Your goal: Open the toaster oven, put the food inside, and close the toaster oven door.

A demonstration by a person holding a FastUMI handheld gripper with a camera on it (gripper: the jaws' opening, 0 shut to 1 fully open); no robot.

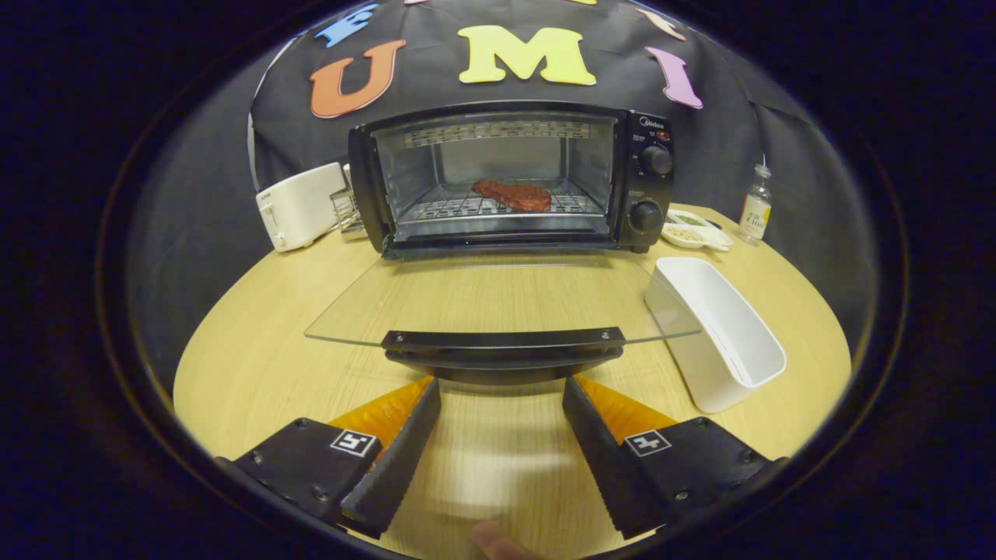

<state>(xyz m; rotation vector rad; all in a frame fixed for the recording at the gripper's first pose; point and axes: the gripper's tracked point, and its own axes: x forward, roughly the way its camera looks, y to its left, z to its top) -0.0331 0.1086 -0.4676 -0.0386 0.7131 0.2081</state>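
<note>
A black toaster oven point(510, 175) stands at the back of the round wooden table. Its glass door point(498, 299) lies folded down flat toward me, with the black handle point(504, 350) at its near edge. A reddish-brown piece of meat point(513, 194) rests on the wire rack inside the oven. My gripper point(502, 389) is open, its fingertips just below and in front of the door handle, one on each side. Nothing is between the fingers.
A white rectangular bin point(724, 334) sits right of the open door. A small white dish point(692, 231) and a small bottle point(755, 206) stand by the oven's right side. A white toaster point(299, 206) is to the oven's left. A fingertip point(498, 542) shows under the gripper.
</note>
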